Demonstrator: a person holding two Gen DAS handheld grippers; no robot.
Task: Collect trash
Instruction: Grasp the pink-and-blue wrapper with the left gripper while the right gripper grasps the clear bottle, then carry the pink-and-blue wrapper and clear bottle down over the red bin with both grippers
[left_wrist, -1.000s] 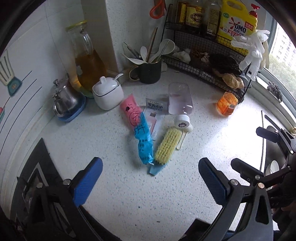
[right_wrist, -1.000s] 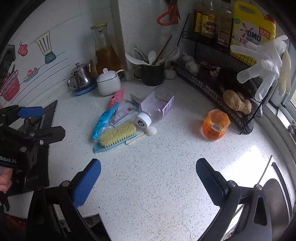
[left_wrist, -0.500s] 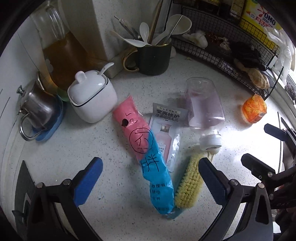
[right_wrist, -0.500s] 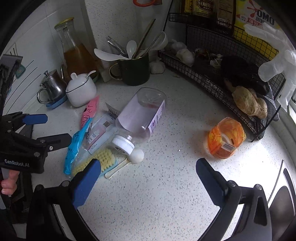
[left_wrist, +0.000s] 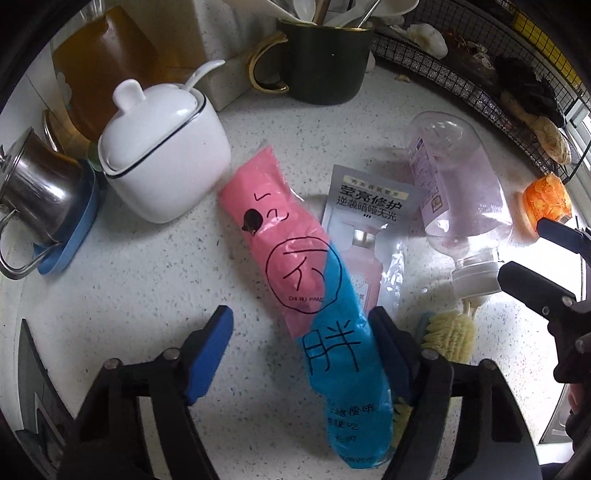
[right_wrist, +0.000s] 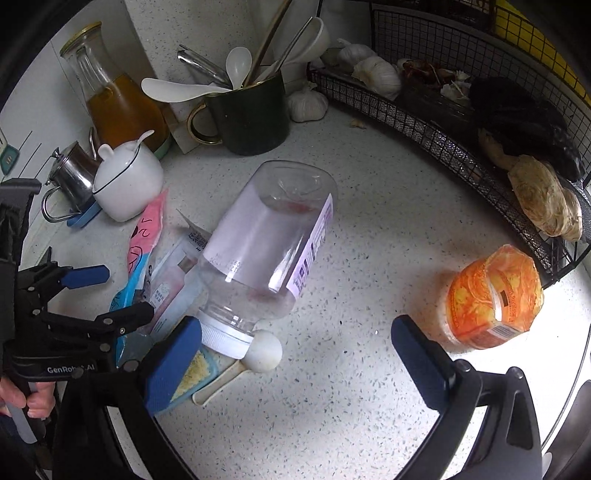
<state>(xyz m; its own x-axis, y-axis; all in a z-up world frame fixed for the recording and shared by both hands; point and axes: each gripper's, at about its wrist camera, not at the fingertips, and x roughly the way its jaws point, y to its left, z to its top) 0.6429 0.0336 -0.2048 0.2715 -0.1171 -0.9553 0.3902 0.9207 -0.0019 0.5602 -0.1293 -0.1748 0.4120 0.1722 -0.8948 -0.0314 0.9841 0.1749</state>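
Left wrist view: your left tongs (left_wrist: 299, 354) were just closing around the pink-blue wrapper (left_wrist: 314, 295), not yet gripping; right tongs (right_wrist: 295, 350) gaped wide, empty, over the bottle (right_wrist: 269, 247) on the desk (right_wrist: 351, 406).

A pink-and-blue wrapper (left_wrist: 314, 295) lies flat on the speckled counter (left_wrist: 147, 288), its pink end near the top. Just right of it lies a grey sachet (left_wrist: 369, 229), partly under it. A clear bottle (right_wrist: 269, 243) with a white cap lies on its side. An orange packet (right_wrist: 491, 299) lies apart.
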